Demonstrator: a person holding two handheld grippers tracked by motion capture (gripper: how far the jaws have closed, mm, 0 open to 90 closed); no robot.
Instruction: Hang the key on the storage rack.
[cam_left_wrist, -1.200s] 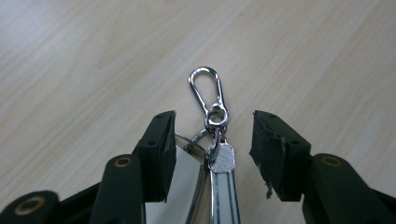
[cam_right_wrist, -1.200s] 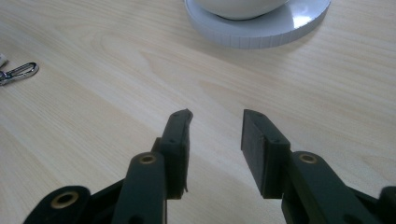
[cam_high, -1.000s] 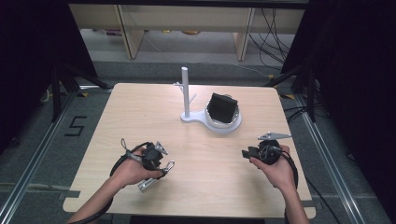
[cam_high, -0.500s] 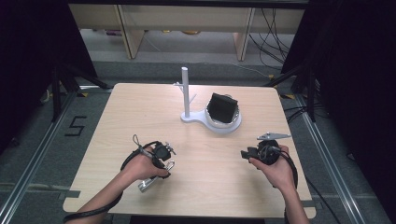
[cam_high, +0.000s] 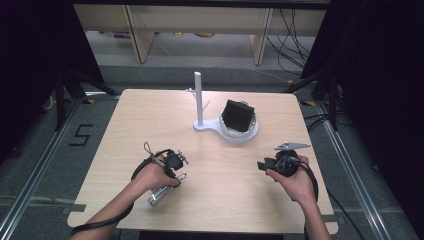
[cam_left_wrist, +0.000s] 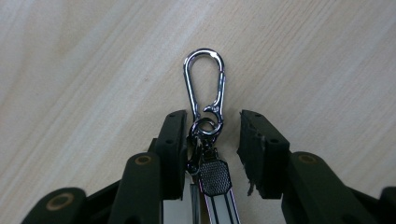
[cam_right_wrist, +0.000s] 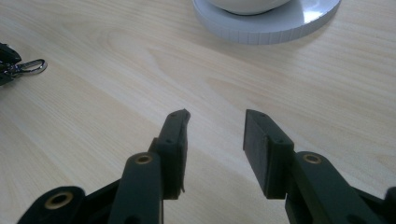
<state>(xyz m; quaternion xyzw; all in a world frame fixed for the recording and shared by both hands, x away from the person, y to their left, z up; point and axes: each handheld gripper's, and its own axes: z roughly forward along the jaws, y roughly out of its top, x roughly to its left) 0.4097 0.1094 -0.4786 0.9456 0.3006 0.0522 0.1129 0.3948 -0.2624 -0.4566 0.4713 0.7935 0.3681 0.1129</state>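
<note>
- One keychain (cam_left_wrist: 205, 135) with one carabiner clip (cam_left_wrist: 204, 81) lies between my left gripper (cam_left_wrist: 212, 126) jaws, which have just been closing; a gap remains on one side.
- My right gripper (cam_right_wrist: 215, 135) hangs half open, holding nothing, well apart from the keychain.
- One white stand (cam_high: 227, 131) sits beyond the keychain; bare table (cam_high: 125, 125) lies between them.

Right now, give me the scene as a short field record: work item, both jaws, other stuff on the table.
work item: keychain with silver carabiner and ring, lying on the wooden table
left gripper: jaws straddle the keychain's ring, have just been closing; right pad not on it yet
right gripper: jaws open, nothing between them, low over bare wood
other: white stand with upright post; black item in its dish
</note>
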